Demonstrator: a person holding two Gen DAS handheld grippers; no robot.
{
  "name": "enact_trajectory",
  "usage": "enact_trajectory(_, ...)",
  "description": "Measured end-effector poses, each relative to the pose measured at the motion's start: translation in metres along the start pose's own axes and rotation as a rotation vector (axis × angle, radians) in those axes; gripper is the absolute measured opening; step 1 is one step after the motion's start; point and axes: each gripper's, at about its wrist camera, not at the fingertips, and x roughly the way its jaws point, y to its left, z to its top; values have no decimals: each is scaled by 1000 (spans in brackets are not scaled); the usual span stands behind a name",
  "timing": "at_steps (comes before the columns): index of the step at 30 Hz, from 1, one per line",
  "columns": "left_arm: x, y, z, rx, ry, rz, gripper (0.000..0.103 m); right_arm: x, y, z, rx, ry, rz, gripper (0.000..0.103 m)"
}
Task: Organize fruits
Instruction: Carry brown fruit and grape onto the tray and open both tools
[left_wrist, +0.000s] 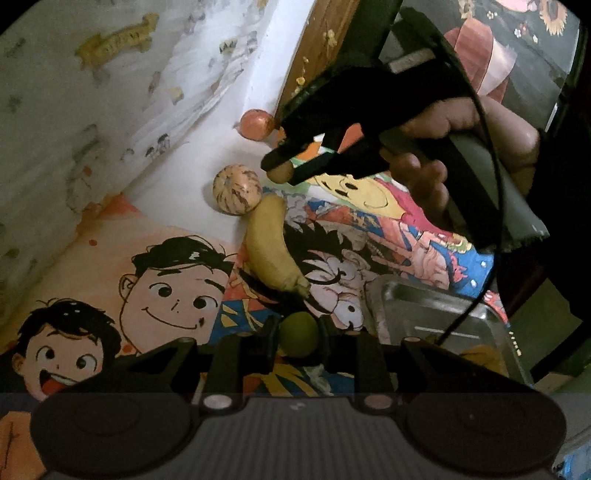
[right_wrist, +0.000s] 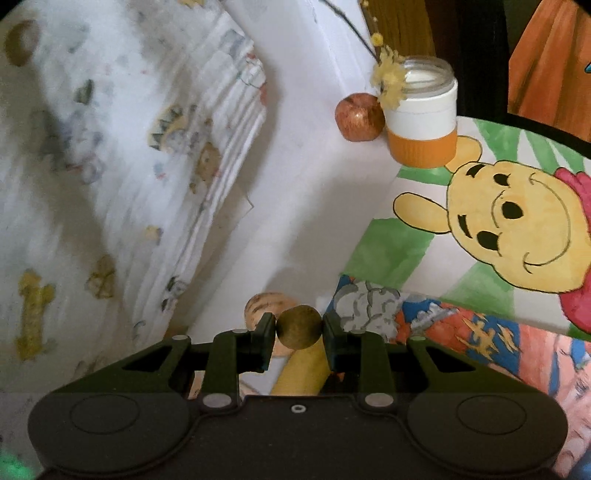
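Bright cartoon prints all over the bench cover (left_wrist: 177, 258), with a yellow bear (right_wrist: 517, 221) on green stripes. The banana (left_wrist: 267, 247) is yellow, the small round fruit (left_wrist: 298, 334) green, the striped one (left_wrist: 236, 188) cream with brownish streaks, and the jar (right_wrist: 421, 122) white over orange.

Green round fruit (left_wrist: 298, 333): small, smooth, lime-like; lower centre of the left wrist view, pinched between two black pads.

Brown round fruit (right_wrist: 298, 327): small, dull and rough-skinned; lower centre of the right wrist view, likewise pinched between pads, lifted clear of the surface.

Banana (left_wrist: 270, 248): yellow, curved, lying flat at mid-frame, stem end toward the bottom.

Striped melon-like fruit (left_wrist: 236, 188): pale with brown streaks, just above-left of the banana, close beside its tip.

Red apple (right_wrist: 359, 116): upright, upper centre, beside a jar.
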Motion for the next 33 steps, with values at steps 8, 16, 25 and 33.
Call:
enact_trajectory(8, -33, -20, 3, -5, -68, -8, 25, -59, -2, -28, -16, -52, 20, 30)
enact_trajectory(16, -62, -53, -6, 6, -104, -27, 25, -127, -18, -74, -20, -95, 29, 30)
enact_trajectory(25, -84, -87, -23, 28, -124, -46, 25, -193, -44, -138, -21, -126, 35, 30)
enact_trajectory(33, -92, -109, -46, 41, -90, -58, 26, -221, -70, -195, 9, -123, 19, 30)
